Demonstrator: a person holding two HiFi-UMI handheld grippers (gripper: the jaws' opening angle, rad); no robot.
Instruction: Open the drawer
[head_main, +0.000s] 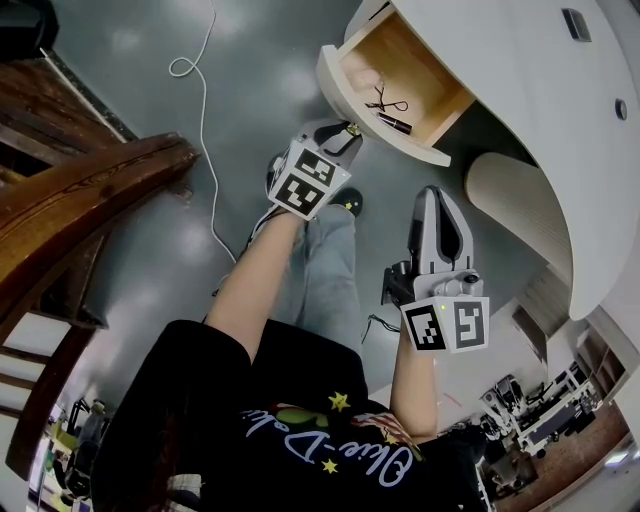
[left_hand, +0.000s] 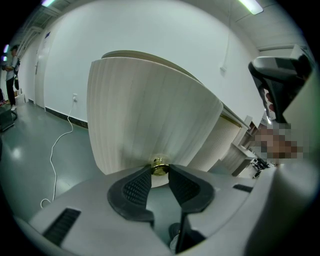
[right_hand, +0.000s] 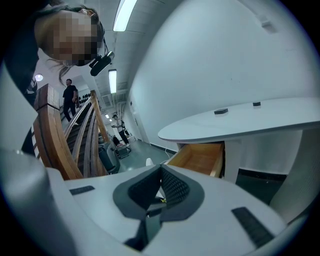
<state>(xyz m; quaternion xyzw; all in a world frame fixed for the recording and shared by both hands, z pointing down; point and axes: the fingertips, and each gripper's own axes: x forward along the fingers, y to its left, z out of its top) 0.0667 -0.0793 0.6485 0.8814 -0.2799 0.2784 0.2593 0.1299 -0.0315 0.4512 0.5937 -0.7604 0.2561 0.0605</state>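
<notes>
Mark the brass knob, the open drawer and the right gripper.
brass knob (left_hand: 159, 166): left gripper view, on its round head.
drawer (head_main: 410, 58): head view, on its bare wooden floor.
right gripper (right_hand: 160, 169): right gripper view, between its fingertips.

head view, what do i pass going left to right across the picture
wooden handrail → white cable → left gripper → right gripper → white desk top. The open drawer is left out: it overlaps both grippers.

Glossy grey floor (head_main: 130, 60), ceiling light reflected in it. Thin white cable (head_main: 206, 150) trails across it. Curved dark-brown wooden stair rail (head_main: 90, 190) at left. Plain white walls (left_hand: 150, 30). Long fluorescent ceiling strips (right_hand: 124, 14). White rounded desk (head_main: 520, 110) at right.
</notes>
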